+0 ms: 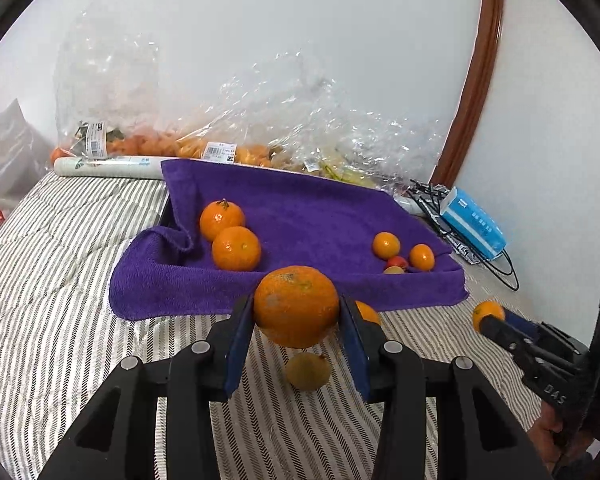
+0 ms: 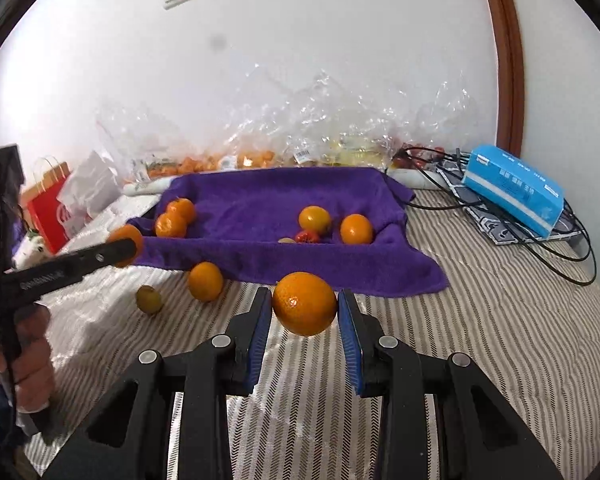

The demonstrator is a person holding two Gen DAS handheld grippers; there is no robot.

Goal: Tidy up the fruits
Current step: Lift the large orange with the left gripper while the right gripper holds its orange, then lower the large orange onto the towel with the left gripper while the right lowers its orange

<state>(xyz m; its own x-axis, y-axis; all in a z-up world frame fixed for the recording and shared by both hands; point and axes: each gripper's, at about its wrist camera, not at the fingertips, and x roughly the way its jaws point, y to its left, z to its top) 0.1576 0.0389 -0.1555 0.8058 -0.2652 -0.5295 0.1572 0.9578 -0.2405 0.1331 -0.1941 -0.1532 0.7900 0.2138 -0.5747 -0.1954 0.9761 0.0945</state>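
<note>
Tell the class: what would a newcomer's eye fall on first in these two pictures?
Most likely the two oranges in mid-air: the left gripper pinches a large orange above the striped bedcover, and the right gripper clamps a smaller orange. Behind them lies a purple towel with oranges at both ends, and a yellowish fruit sits loose on the cover.

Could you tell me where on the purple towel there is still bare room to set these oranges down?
The purple towel is bare in the middle, between the left orange pair and the right fruit cluster. Both ends are crowded.
</note>
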